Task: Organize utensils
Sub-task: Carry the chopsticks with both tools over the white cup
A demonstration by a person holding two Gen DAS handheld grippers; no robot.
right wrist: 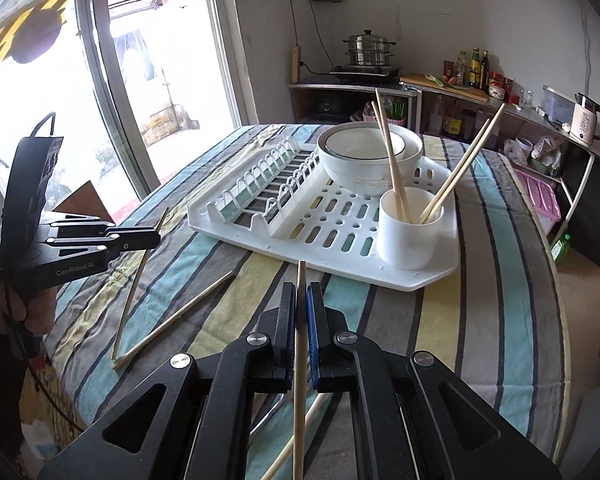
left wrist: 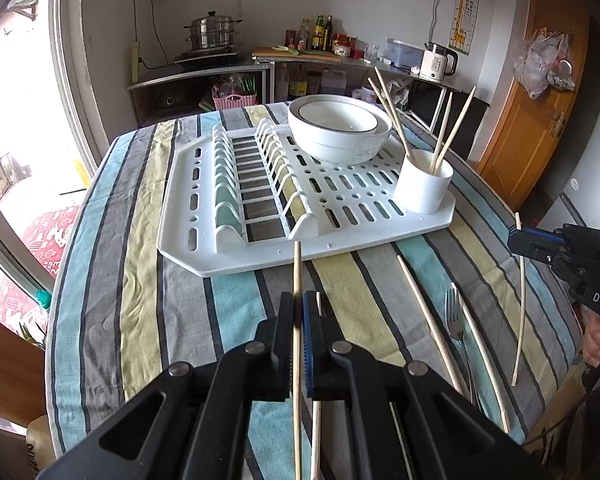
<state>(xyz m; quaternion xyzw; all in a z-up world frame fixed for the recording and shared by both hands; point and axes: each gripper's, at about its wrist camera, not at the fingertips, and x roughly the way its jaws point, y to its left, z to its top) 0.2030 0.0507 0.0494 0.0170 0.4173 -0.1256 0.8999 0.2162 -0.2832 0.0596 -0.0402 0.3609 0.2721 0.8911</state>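
In the left wrist view my left gripper [left wrist: 299,304] is shut on a wooden chopstick [left wrist: 297,272] that points toward the white drying rack [left wrist: 260,258]. My right gripper [right wrist: 301,300] is likewise shut on a chopstick [right wrist: 300,276], held above the striped cloth. Each gripper shows in the other's view: the right one [left wrist: 516,240] with its pale chopstick [left wrist: 521,304] hanging down, the left one [right wrist: 156,238] with its chopstick [right wrist: 134,284] slanting down. A white cup [left wrist: 422,188] [right wrist: 408,236] on the rack's near right corner holds several chopsticks. Two chopsticks [left wrist: 428,320] [left wrist: 484,360] and a fork [left wrist: 458,328] lie on the cloth.
Stacked white bowls [left wrist: 340,132] [right wrist: 368,160] sit at the rack's far side, left of the cup. Another loose chopstick [right wrist: 176,316] lies on the cloth at the left. A person's hand [left wrist: 598,340] holds the right gripper. Window to the left, counter with pot and bottles behind.
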